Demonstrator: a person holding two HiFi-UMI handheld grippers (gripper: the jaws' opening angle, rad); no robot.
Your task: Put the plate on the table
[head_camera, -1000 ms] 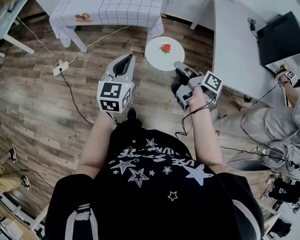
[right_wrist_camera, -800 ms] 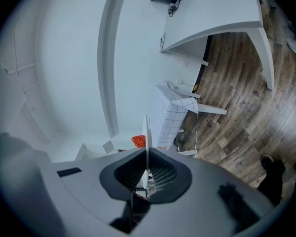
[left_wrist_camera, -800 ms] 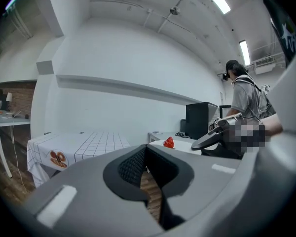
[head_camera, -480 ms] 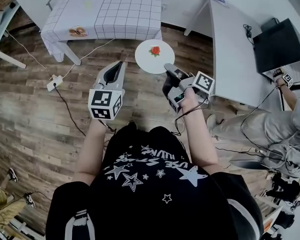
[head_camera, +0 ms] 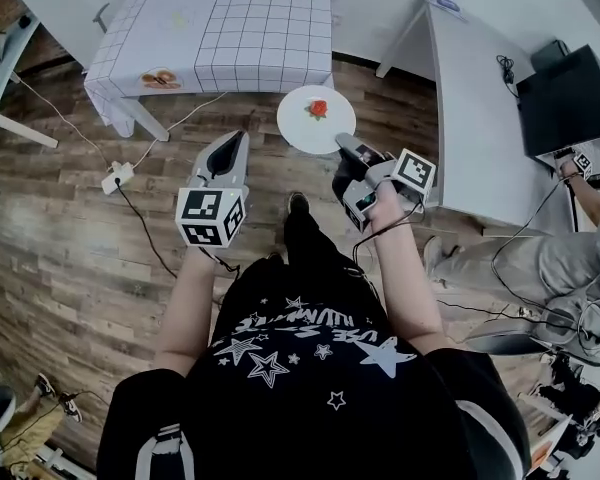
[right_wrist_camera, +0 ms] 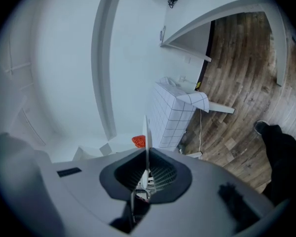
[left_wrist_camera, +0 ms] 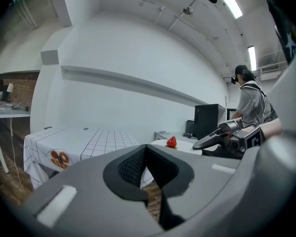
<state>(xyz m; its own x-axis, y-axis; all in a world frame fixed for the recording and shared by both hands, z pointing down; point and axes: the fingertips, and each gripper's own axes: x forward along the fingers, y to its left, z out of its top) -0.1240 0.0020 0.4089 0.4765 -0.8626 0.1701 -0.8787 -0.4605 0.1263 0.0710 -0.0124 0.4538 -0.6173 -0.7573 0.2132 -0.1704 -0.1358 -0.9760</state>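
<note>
White and smooth-glazed, the plate (head_camera: 300,128) is hanging in the air over the wooden floor (head_camera: 80,248). It is near the bench draped in a grid-pattern cloth (head_camera: 240,18) but not yet over it. The right claw (head_camera: 342,142) is pinching the plate's near rim. Its jaws are closed on the thin edge, which is showing as a slim line between the pads in the right gripper view. The left claw (head_camera: 236,140) is riding alongside, jaws together with nothing between them.

The plate is looking stiff, light and probably slippery. Held at a single rim point, it is likely levering against the pads, so a firm, level pinch on the rim seems the right hold. A soft set-down is advisable, since it could chip. A red strawberry (head_camera: 318,108) is sitting loose on top and could roll off if the plate tips.

Being round, the plate is showing no long axis. Its face is pointing up, roughly level, and it is reaching away from the claw toward the cloth-covered bench.
</note>
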